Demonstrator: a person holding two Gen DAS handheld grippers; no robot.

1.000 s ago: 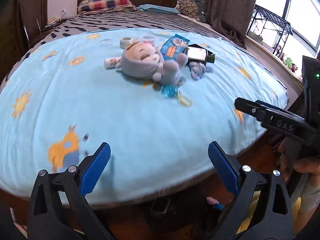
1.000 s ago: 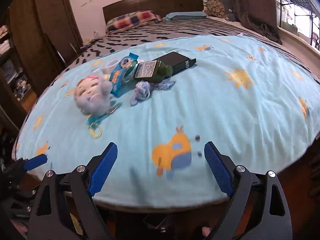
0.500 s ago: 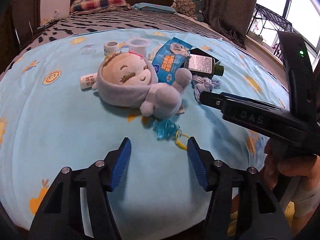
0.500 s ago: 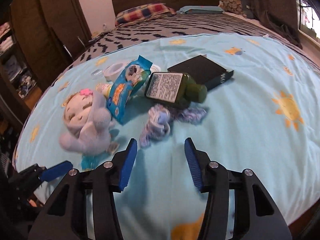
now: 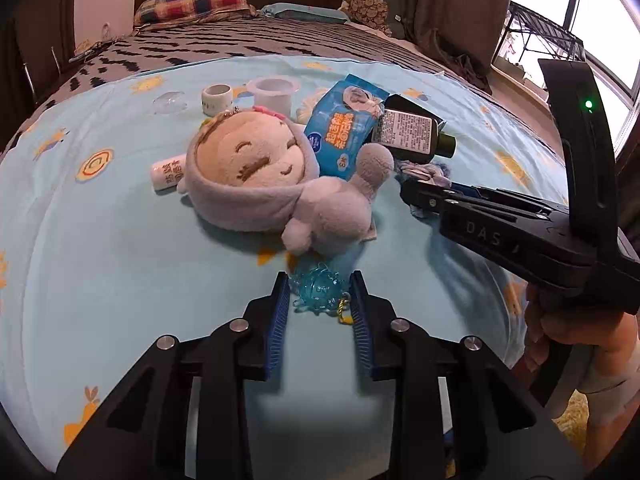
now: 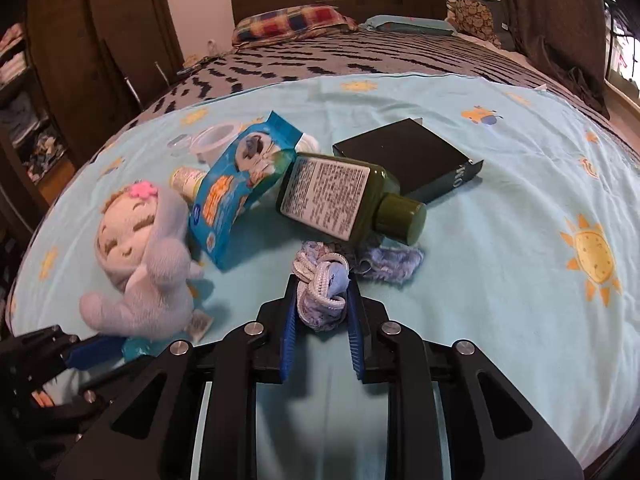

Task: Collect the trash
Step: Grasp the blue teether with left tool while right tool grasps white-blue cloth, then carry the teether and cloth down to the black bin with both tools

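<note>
A clear blue spiky trinket (image 5: 318,292) with a gold chain lies on the light blue blanket (image 5: 120,260), just in front of a grey plush doll (image 5: 256,172). My left gripper (image 5: 319,280) is closing on it, and both blue pads touch its sides. In the right wrist view a bundle of white and blue cord (image 6: 322,296) sits between the closing jaws of my right gripper (image 6: 322,284), squeezed by the pads. Behind the bundle lie a green bottle (image 6: 340,200) and a fuzzy blue scrap (image 6: 392,262). The right gripper's tip (image 5: 408,192) shows beside the doll.
Behind the doll lie a blue wipes pack (image 5: 344,132), a white cup (image 5: 272,94), a tape roll (image 5: 217,100), a clear lid (image 5: 170,101) and a small tube (image 5: 168,170). A black box (image 6: 408,156) rests behind the bottle. A person's hand (image 5: 568,332) holds the right gripper.
Both grippers moved forward from the bed's edge to the clutter and narrowed from wide open. The left now closes around the blue trinket, the right around the cord bundle.
</note>
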